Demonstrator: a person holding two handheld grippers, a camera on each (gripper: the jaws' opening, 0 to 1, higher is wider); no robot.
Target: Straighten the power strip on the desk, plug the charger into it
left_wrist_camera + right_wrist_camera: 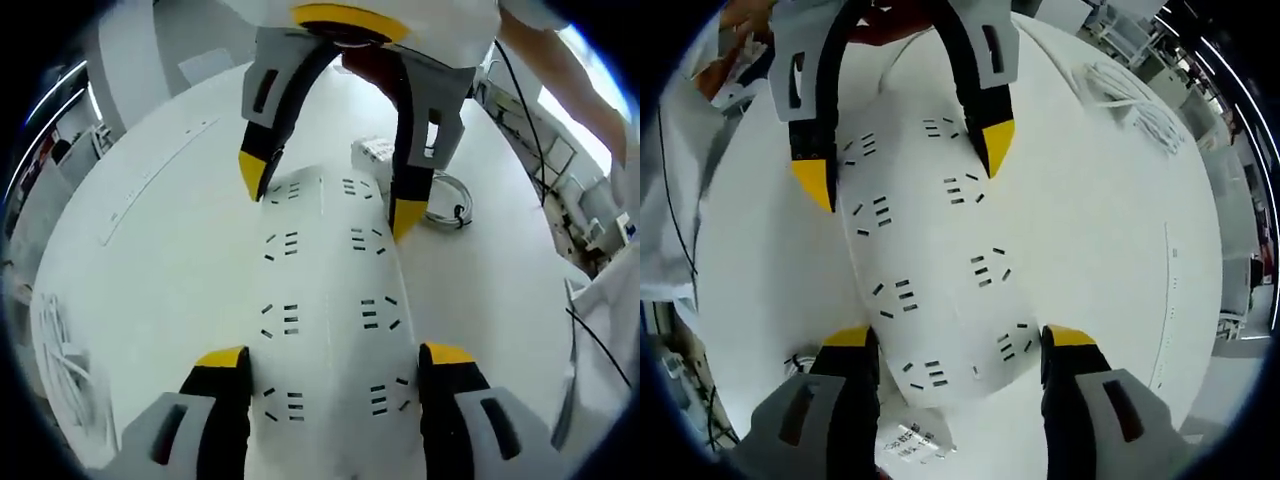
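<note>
A wide white power strip (pixel 330 290) with two rows of sockets lies on the white desk (pixel 170 240). My left gripper (pixel 335 355) straddles its near end, yellow-tipped jaws pressed to both long sides. My right gripper (pixel 330 192) holds the far end the same way. From the right gripper view the strip (pixel 930 250) runs from my right gripper (pixel 960 335) up to my left gripper (pixel 905 162). The white charger (pixel 375 152) sits on the desk just beyond the strip's far end; it lies below the jaws (pixel 910 440) in the right gripper view.
A coiled cable (pixel 450 205) lies beside the charger. Another white cable bundle (pixel 1130 100) rests near the desk edge behind the left gripper. A person's sleeve (pixel 600 290) and thin black wires are at the desk's side. Chairs and shelves stand beyond the desk.
</note>
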